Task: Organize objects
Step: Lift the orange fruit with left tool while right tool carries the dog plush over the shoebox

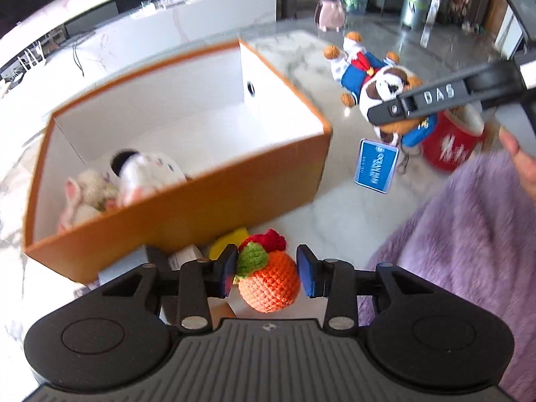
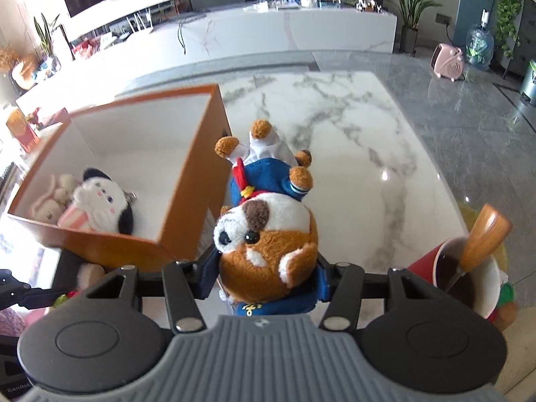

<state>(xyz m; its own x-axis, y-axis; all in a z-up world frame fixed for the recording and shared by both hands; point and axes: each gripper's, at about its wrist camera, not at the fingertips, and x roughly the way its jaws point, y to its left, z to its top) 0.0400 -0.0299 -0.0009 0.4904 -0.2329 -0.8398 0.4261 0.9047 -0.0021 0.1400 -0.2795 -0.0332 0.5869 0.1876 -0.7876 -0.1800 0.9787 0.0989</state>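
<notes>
**Two soft toys in the jaws, box waiting beyond**

Nearest in the left wrist view, the left gripper [image 1: 266, 276] is clamped on a crocheted orange fruit [image 1: 269, 283], its blue pads pressing either flank below the green and red top. The fruit looks light and squashy, yarn that gives under pressure and is unlikely to slip; the round middle is the sensible place to pinch.

The right gripper [image 2: 264, 279] is closed on the head of a plush dog [image 2: 264, 234] in a blue sailor suit. The head looks stuffed and springy, the body and legs hang free, and a blue tag [image 1: 377, 165] dangles, so it may swing.

Just beyond stands the orange box [image 2: 201, 181] on the marble table [image 2: 351, 134], already holding a black-and-white plush [image 2: 100, 206] and a pink bunny [image 2: 50, 207]. A red cup [image 2: 465, 281] stands to the right.
</notes>
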